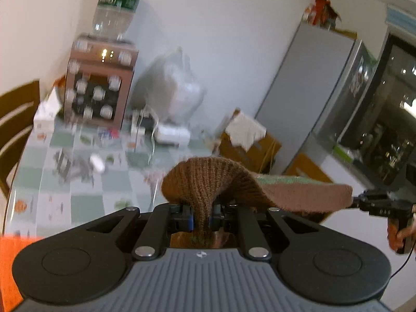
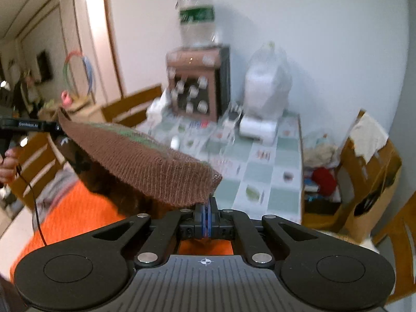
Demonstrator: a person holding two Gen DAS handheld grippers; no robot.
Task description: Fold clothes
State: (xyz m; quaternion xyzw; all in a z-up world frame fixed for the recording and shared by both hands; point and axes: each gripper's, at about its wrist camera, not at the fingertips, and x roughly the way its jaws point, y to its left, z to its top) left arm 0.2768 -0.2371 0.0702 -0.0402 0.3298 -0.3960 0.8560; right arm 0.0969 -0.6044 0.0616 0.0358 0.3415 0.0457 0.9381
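The left gripper [image 1: 202,214] points forward and somewhat downward, its jaws nearly together and pinching a bunched fold of the brown knit garment [image 1: 208,179] between the blue pads [image 1: 191,217]. The right gripper [image 2: 206,217] is tilted down too, its jaws fully closed on a thin edge of the same knit, which stretches between the two tools. In the left wrist view the right hand [image 1: 399,235] wraps the other tool's handle at the far right; in the right wrist view the left hand [image 2: 7,165] grips its handle at the far left
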